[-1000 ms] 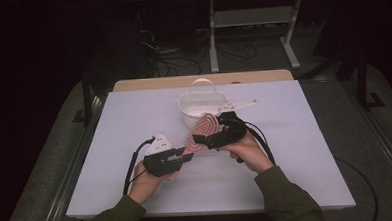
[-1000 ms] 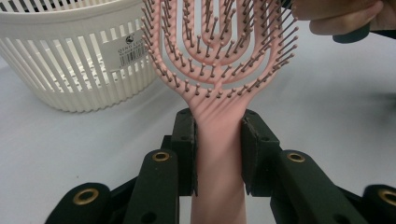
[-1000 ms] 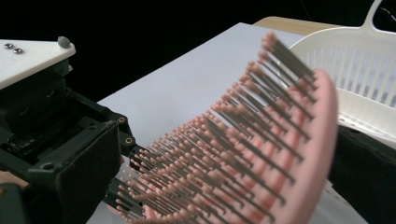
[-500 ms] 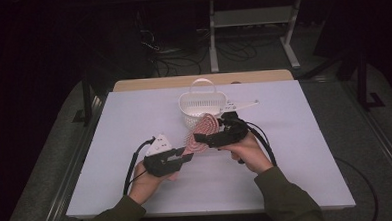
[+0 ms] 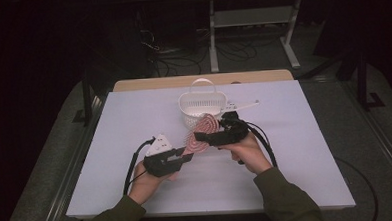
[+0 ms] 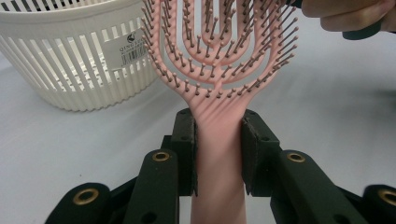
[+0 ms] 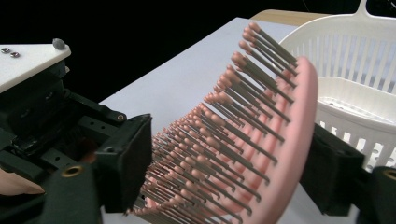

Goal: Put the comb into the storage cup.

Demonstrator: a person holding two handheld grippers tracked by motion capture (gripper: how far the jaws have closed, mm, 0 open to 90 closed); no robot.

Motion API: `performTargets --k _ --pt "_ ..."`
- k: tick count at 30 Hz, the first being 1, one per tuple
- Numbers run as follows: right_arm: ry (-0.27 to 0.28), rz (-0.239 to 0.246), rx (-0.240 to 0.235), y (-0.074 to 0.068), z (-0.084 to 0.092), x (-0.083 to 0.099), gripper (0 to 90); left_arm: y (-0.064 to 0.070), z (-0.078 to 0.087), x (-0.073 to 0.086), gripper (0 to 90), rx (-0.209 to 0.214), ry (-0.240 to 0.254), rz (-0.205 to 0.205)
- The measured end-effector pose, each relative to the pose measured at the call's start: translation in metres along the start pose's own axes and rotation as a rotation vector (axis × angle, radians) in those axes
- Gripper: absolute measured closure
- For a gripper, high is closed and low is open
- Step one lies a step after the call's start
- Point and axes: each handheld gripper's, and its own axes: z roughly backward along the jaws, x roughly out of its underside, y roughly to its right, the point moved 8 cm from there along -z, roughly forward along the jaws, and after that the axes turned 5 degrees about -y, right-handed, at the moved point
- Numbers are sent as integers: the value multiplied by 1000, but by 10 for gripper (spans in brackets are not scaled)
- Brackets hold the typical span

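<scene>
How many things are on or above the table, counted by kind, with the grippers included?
Pink hairbrush: 1
White basket: 1
Grippers, left gripper and right gripper: 2
Total: 4

Lab or recording workspace, not home. White-covered table (image 5: 134,118) under both handheld grippers, dark unlit room around it. Beyond grippers, past table's far edge: loose cables (image 5: 171,56) on floor, metal stand legs (image 5: 252,23). Black metal frame posts (image 5: 86,92) flank table either side.
</scene>
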Motion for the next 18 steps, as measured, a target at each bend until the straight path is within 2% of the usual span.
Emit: performTargets --k 9,18 --pt "8 -8 -27 -2 1 -1 399 0 0 0 702 -10 -2 -6" --pt "17 -34 -52 -3 2 -2 466 -1 0 0 702 -26 -1 -15"
